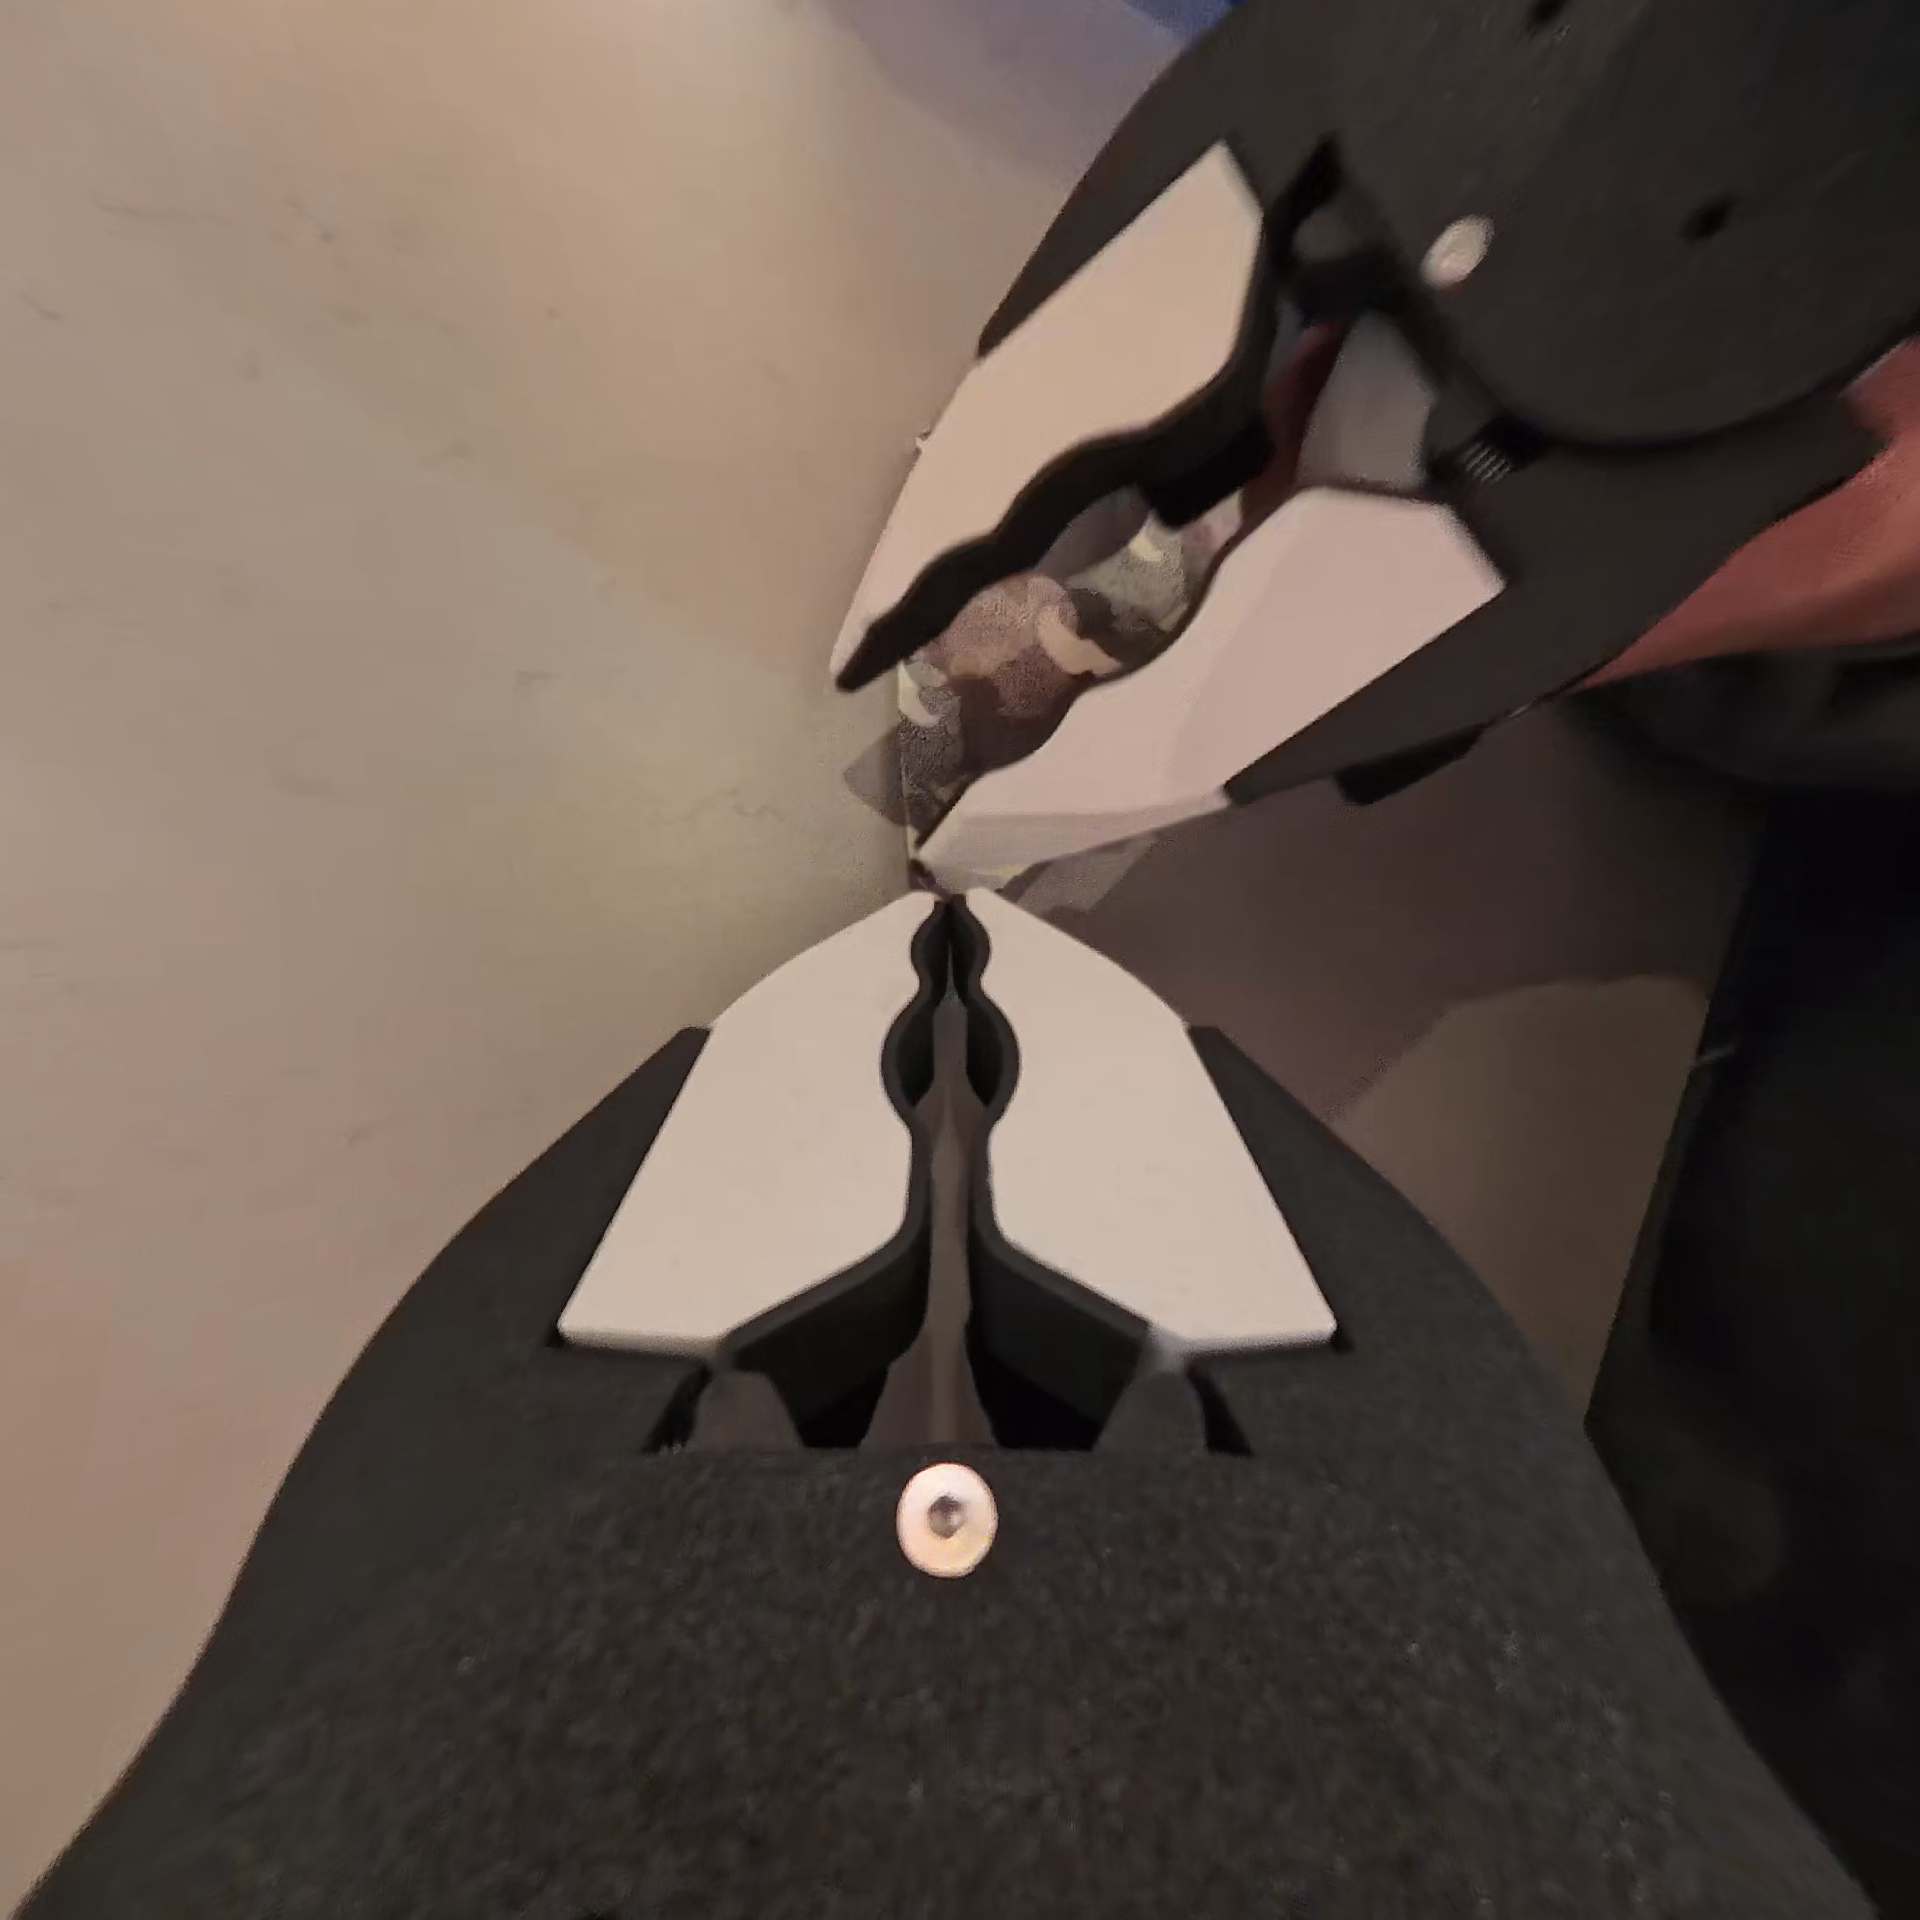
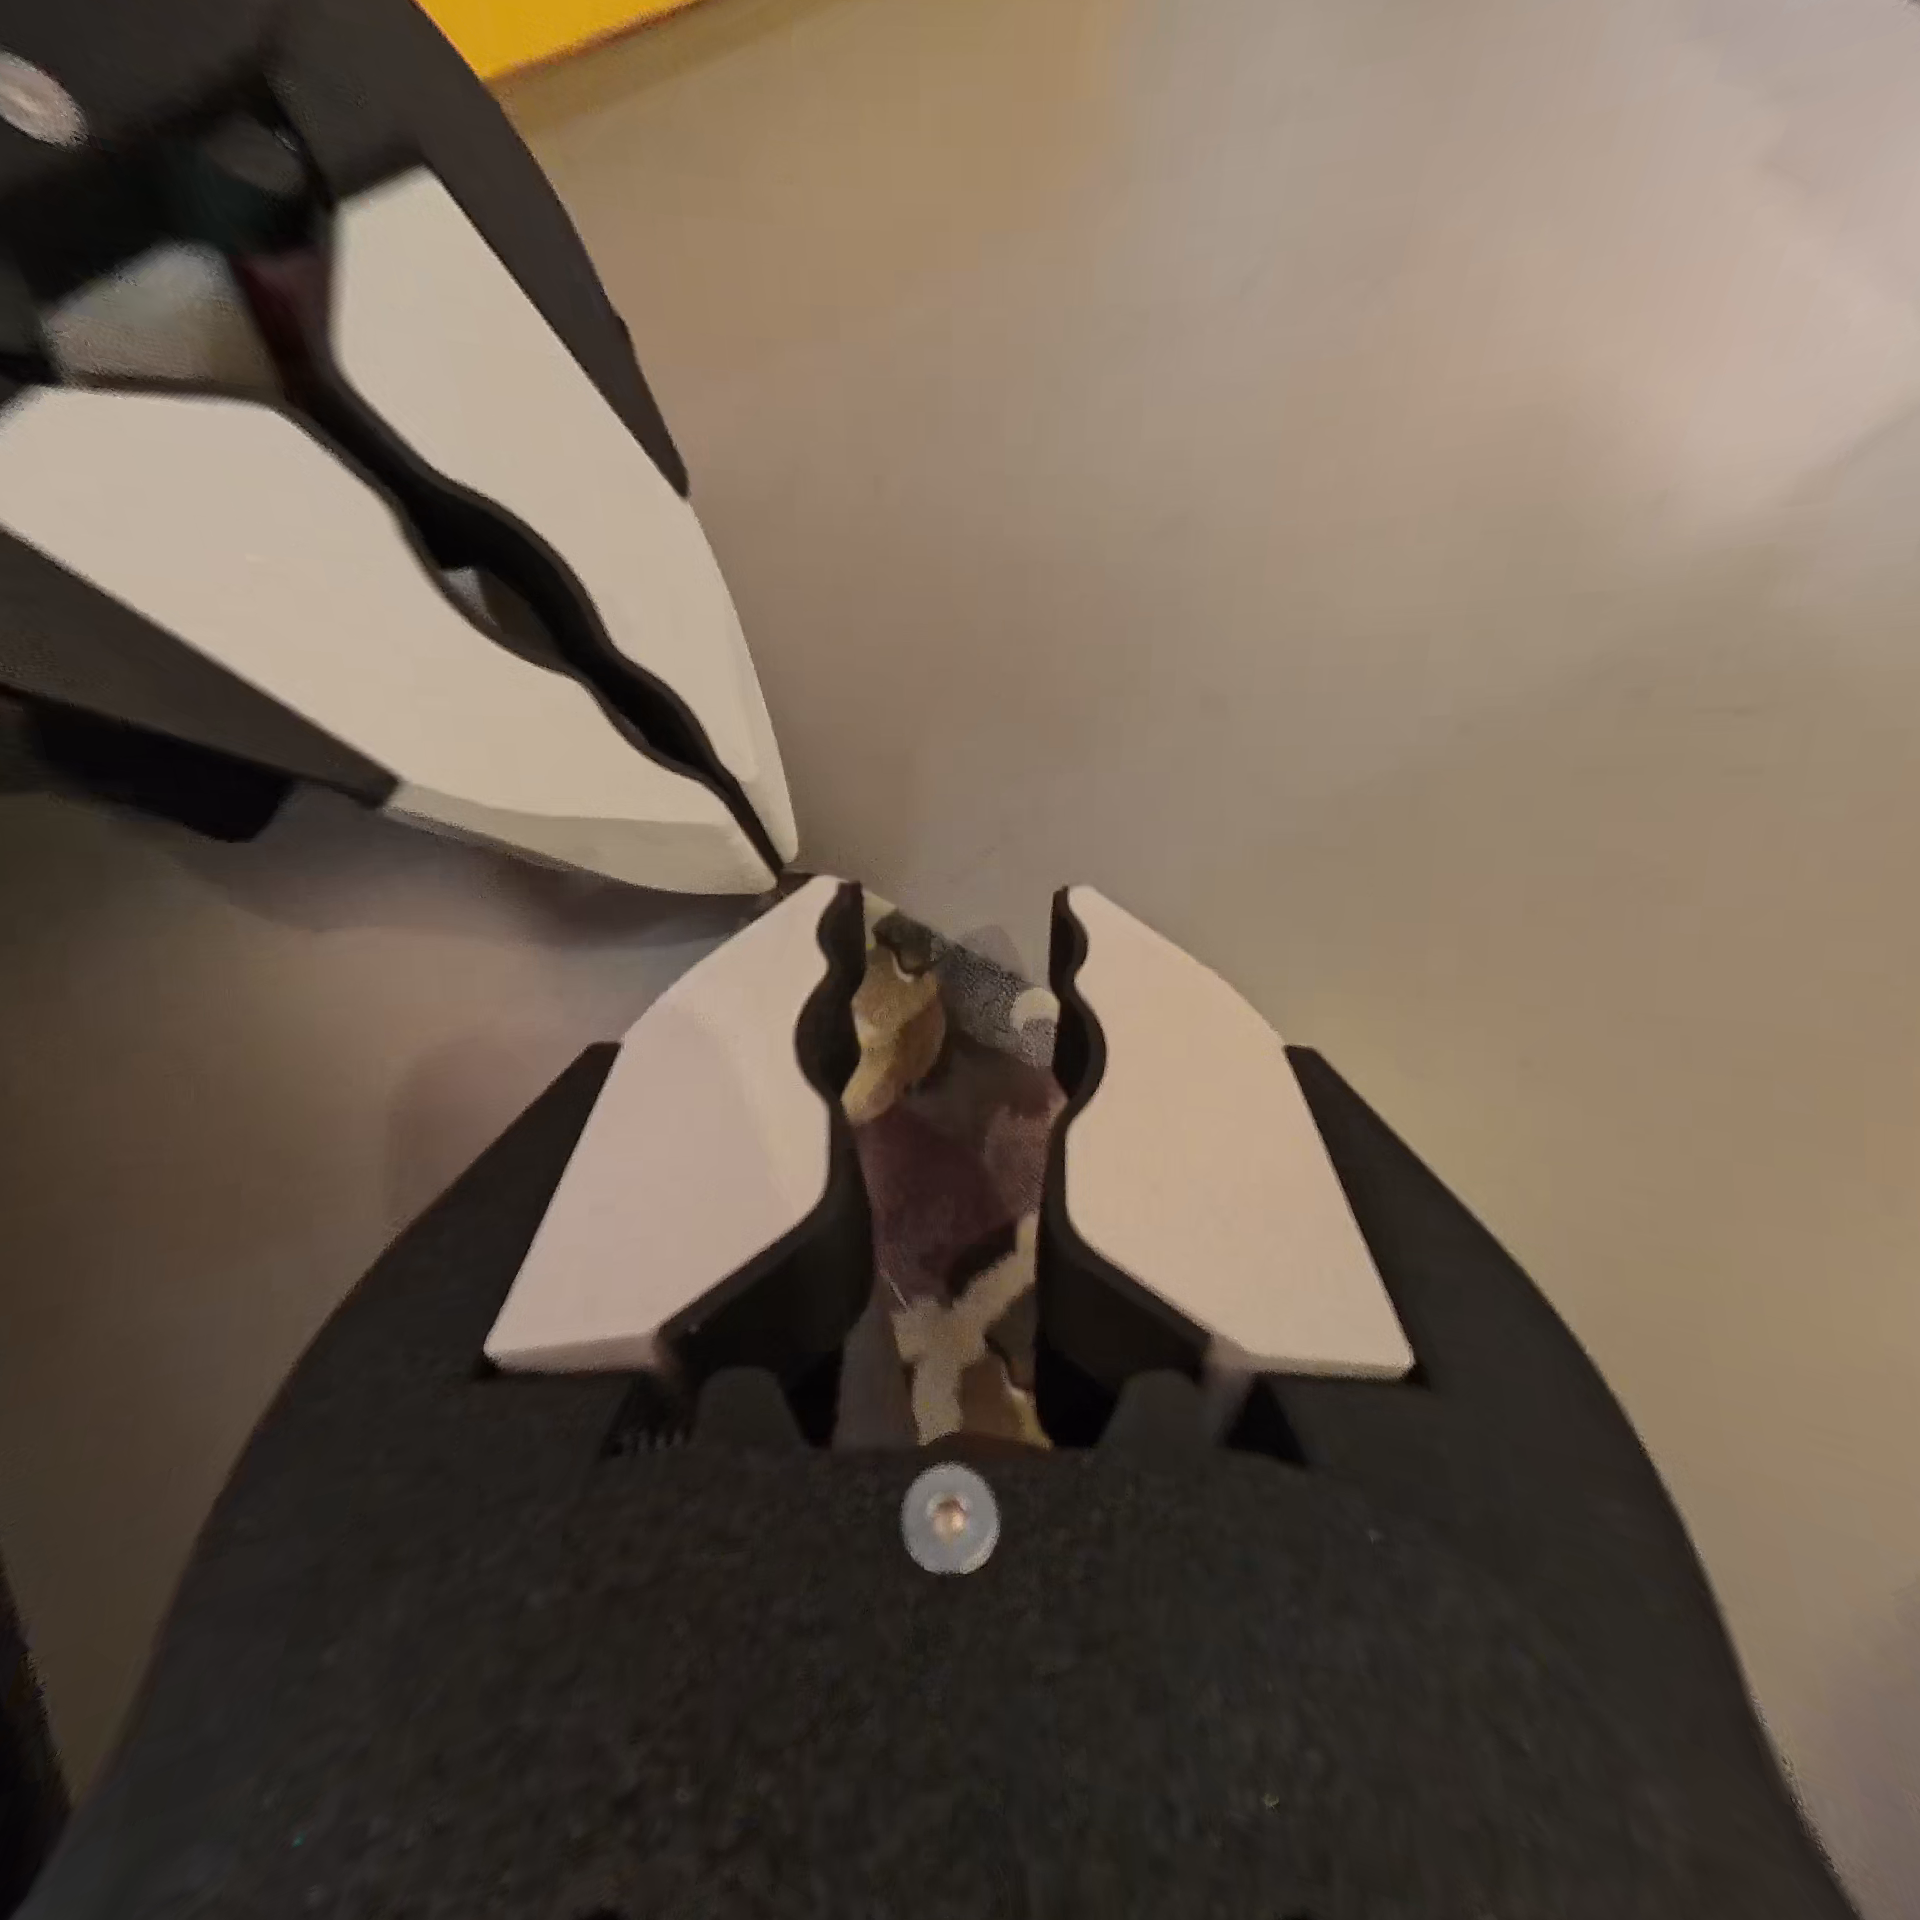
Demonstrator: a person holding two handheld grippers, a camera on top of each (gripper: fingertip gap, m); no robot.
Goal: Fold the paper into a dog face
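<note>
Left wrist view first: the left gripper point(image 1: 948, 906) has its jaws pressed together, tips down near the beige table point(image 1: 416, 520). Whether a sliver of paper is caught between the tips is hard to say, as the contact is tiny and dark; nothing shows through the gap further back.

Just beyond those tips, the camouflage-patterned paper point(image 1: 1023, 665) sits partly between the parted jaws of the right gripper point(image 1: 883, 769), which reaches in from the upper right with a hand point(image 1: 1766, 582) behind it. From the right wrist view the same story holds: the paper point(image 2: 956, 1143) lies in the channel between that gripper's jaws point(image 2: 956, 899), which stand apart with daylight on both sides, so nothing is clamped there.

The risks, as I judge them:
- With the right jaws apart, the paper is free to slide or spring open, losing any crease already set.
- The two sets of tips nearly touch; a small drift could knock them together and crumple a corner.
- Closing the right jaws on a bunched layer would set a crooked fold.
</note>
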